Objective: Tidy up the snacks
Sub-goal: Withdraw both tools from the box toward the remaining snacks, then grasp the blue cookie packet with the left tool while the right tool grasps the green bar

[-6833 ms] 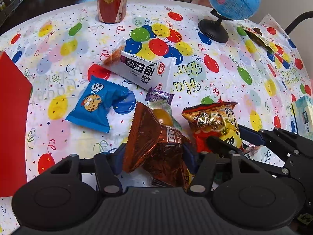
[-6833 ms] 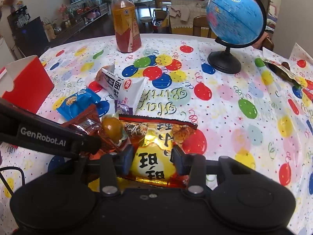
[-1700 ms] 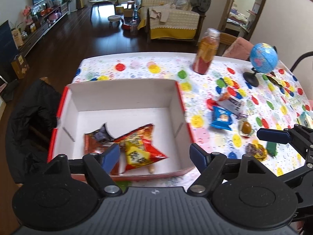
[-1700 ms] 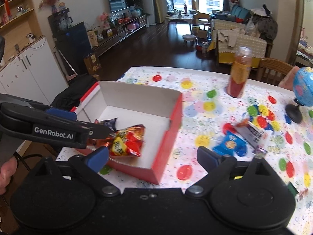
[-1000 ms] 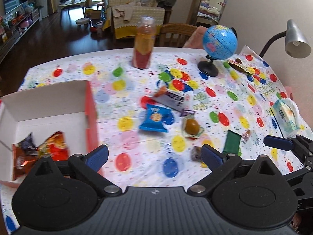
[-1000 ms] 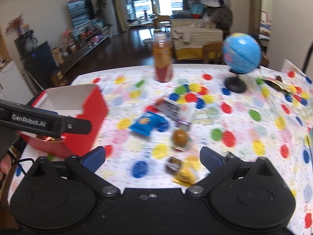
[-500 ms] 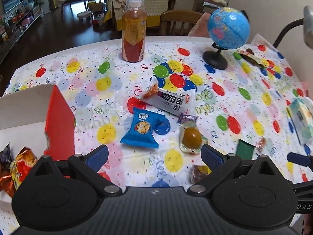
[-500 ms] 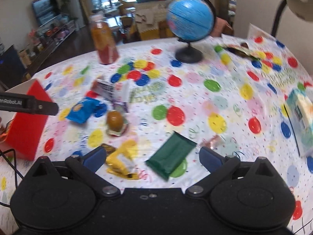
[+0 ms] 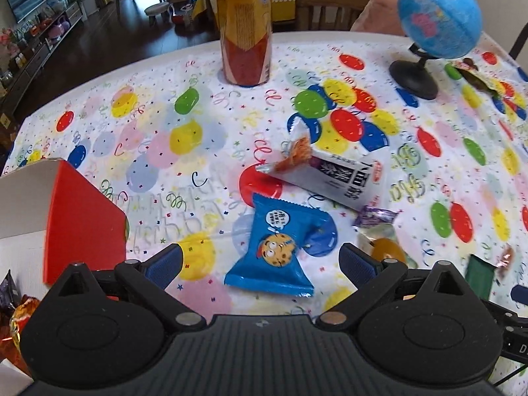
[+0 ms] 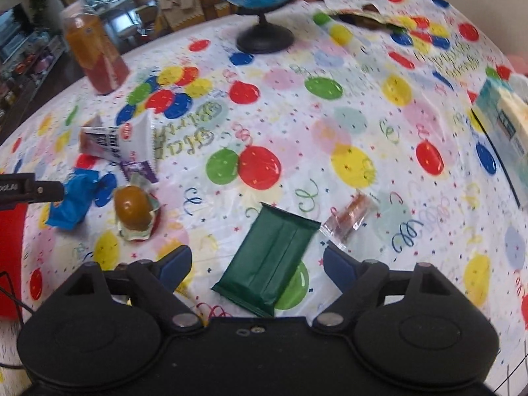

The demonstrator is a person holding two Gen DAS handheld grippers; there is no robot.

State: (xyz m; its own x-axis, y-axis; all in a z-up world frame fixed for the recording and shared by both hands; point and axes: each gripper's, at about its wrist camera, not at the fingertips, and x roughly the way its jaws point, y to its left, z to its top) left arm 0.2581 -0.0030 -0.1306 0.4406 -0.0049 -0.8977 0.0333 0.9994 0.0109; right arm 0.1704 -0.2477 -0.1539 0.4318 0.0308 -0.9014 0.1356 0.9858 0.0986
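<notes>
My left gripper (image 9: 260,264) stands open over a blue cookie packet (image 9: 275,249) that lies flat on the balloon tablecloth between its fingers, untouched by the pads. My right gripper (image 10: 257,264) straddles a dark green bar packet (image 10: 269,257); its jaws are closing but the pads are still apart from the wrapper. A white noodle packet (image 9: 326,175), a small purple sweet (image 9: 373,214) and a brown egg-shaped snack in clear wrap (image 10: 133,206) lie close by. The red box (image 9: 82,224) with earlier snacks inside sits at the left.
A juice bottle (image 9: 246,29) and a blue globe on a black stand (image 9: 435,26) stand at the back. A small clear-wrapped sweet (image 10: 349,217) lies right of the green bar. A tissue pack (image 10: 505,125) is at the far right edge.
Both grippers have come away from the red box, swung right over the table and dropped low. The blue packet and the green bar now sit between their fingers. The right jaws have narrowed slightly.
</notes>
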